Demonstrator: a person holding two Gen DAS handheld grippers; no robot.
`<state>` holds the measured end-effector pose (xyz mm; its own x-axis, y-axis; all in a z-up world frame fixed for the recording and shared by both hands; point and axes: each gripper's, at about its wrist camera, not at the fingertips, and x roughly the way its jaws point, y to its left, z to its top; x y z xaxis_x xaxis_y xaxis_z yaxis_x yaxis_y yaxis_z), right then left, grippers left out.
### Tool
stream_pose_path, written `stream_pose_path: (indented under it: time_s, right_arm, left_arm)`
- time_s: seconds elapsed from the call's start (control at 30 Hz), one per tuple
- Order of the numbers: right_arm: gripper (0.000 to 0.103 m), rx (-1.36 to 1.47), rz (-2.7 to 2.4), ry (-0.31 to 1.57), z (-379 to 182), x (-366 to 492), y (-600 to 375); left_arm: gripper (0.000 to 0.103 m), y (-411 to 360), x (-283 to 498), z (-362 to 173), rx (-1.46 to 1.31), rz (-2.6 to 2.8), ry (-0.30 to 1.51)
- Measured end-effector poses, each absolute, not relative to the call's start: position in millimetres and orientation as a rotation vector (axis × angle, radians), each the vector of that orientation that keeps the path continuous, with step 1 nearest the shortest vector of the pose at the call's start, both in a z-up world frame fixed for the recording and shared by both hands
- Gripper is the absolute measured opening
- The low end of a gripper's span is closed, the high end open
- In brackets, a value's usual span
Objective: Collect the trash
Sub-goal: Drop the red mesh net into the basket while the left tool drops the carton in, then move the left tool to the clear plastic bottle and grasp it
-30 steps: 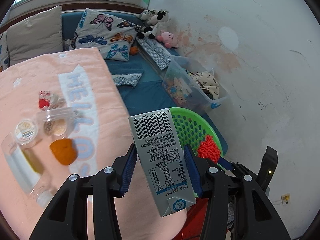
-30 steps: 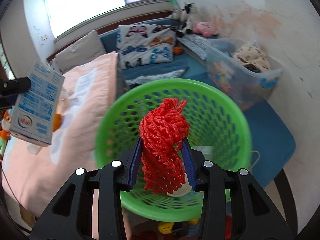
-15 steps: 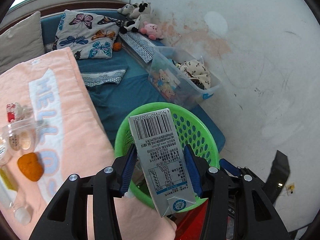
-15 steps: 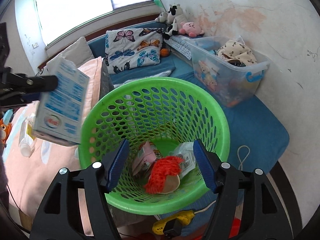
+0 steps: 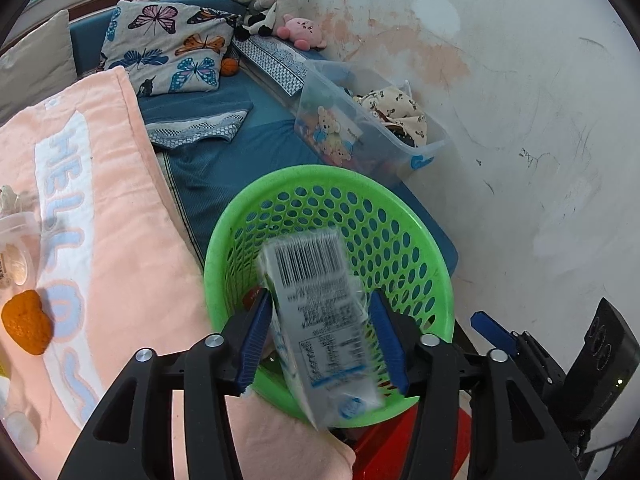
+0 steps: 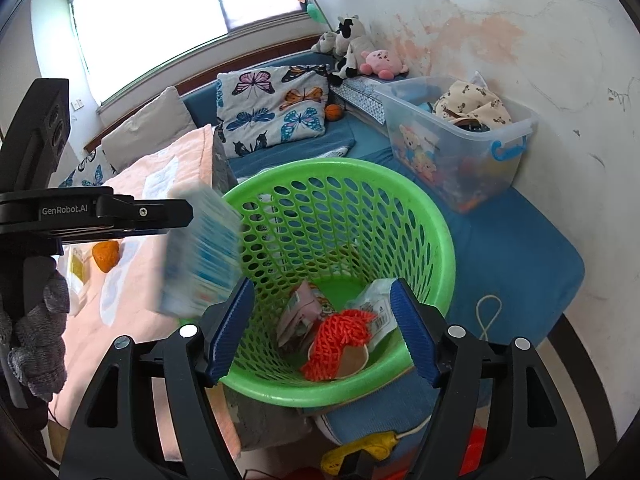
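A green mesh basket [image 5: 400, 208] stands on the blue mattress edge. My left gripper [image 5: 318, 300] hangs over its near rim with its jaws opening. A blurred white milk carton [image 5: 320, 320] slides down between them, with a gap at each blue pad. The right wrist view shows the same carton [image 6: 202, 256] dropping at the rim of the basket [image 6: 440, 248]. My right gripper [image 6: 323, 286] stands above the basket, jaws still opening, nothing between them. A red foam net [image 6: 336, 336] and two wrappers [image 6: 302, 312] lie on the basket floor.
A pink blanket [image 5: 120, 260] at left carries an orange peel [image 5: 26, 326] and clear plastic cups [image 5: 14, 248]. A clear storage box [image 5: 372, 128] sits behind the basket against the white wall. A gloved hand [image 6: 36, 344] holds the left gripper's handle.
The left gripper carried the carton over the basket and its jaws widened, so the carton now slips down. The right gripper let the red net fall into the basket and opened.
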<state>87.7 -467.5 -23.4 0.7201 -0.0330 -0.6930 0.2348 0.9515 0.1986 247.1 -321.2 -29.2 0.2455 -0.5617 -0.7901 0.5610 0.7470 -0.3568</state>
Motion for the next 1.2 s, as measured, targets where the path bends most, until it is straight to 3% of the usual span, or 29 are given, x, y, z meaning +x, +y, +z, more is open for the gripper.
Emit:
stream_pose_path:
  time_s: [0.4, 1.1, 1.2]
  right_arm:
    - [0.072, 0.275, -0.116, 0.743, -16, 88, -452]
    - [0.074, 0.214, 0.018, 0.715, 10, 116, -390]
    - [0.074, 0.201, 0.039, 0.702, 18, 119, -379]
  left_arm:
    - [0.060, -281, 237, -22, -0.020, -0.707, 1.051]
    - [0.062, -111, 250, -11, -0.086, -0.268, 0.952]
    - [0.068, -92, 253, -14, -0.109, -0.216, 0.949]
